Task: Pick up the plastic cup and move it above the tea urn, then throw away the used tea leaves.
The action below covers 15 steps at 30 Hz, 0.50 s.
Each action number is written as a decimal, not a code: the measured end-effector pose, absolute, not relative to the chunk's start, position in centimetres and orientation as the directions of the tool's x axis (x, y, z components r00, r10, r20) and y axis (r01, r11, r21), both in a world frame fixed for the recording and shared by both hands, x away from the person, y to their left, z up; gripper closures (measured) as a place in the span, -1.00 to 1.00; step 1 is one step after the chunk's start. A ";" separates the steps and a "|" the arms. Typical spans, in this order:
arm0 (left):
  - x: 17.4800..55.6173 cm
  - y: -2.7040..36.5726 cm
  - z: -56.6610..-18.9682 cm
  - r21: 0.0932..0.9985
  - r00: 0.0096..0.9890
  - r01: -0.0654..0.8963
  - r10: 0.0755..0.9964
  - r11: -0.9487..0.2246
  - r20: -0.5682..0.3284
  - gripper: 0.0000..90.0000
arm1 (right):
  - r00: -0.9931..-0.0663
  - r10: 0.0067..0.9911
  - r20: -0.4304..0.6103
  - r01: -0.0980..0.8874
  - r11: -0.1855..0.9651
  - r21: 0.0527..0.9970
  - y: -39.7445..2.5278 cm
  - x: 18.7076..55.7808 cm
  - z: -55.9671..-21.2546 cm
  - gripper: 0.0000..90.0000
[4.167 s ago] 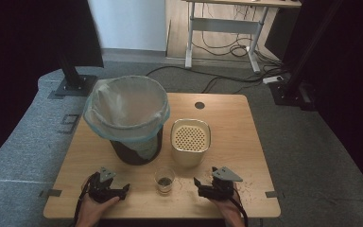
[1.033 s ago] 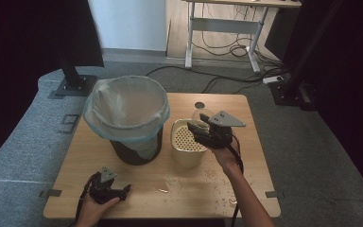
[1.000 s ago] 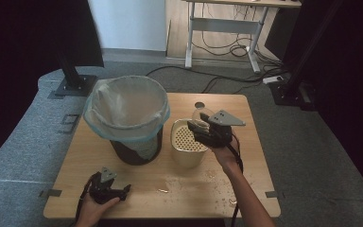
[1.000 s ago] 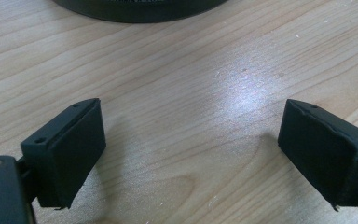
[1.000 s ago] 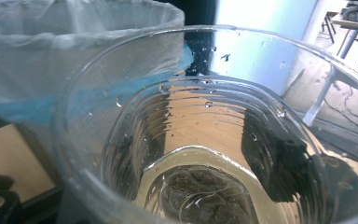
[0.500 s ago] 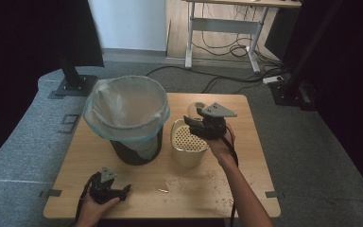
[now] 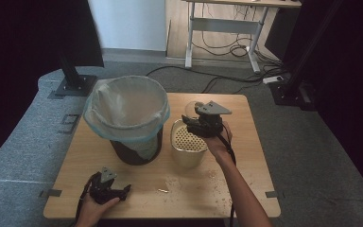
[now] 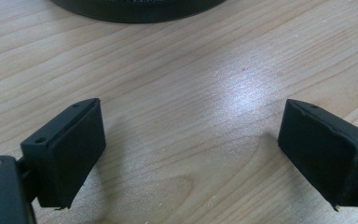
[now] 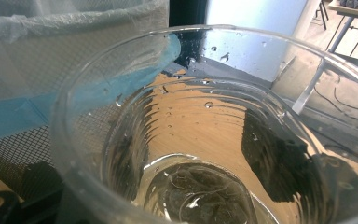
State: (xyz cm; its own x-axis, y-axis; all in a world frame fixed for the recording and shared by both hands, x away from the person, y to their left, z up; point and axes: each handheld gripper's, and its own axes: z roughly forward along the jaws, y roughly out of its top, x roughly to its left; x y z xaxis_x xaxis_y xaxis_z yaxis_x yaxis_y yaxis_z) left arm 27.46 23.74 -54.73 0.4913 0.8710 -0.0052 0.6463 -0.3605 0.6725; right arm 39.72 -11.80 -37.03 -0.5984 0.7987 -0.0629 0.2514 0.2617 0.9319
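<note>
Right gripper (image 7: pixel 199 122) clamped on a clear plastic cup (image 9: pixel 214 140), held up over the perforated cream canister (image 7: pixel 189 144) at mid-table, just beside the lined bin (image 7: pixel 125 118). Left gripper (image 7: pixel 108 189) resting near the table's (image 7: pixel 246 189) front-left corner, jaws wide apart, holding nothing.

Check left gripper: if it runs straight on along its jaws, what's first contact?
Likely the dark base of the bin. The left gripper rests open on the table, jaws wide apart, with bare wood ahead until that base. Depth is hard to judge.
</note>
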 end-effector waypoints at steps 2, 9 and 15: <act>27.4 23.7 -54.7 0.673 0.492 0.646 0.871 -0.360 -0.006 -0.84 | -0.598 0.799 -0.067 0.251 0.266 0.931 -11.8 39.8 -37.1 -0.08; 27.4 23.7 -54.7 0.673 0.492 0.645 0.870 -0.361 -0.005 -0.84 | -0.591 0.800 -0.099 0.243 0.293 0.925 -11.7 39.8 -36.8 -0.08; 27.4 23.7 -54.7 0.674 0.492 0.645 0.870 -0.360 -0.006 -0.84 | -0.574 0.791 -0.210 0.214 0.393 0.894 -11.3 39.9 -36.5 -0.08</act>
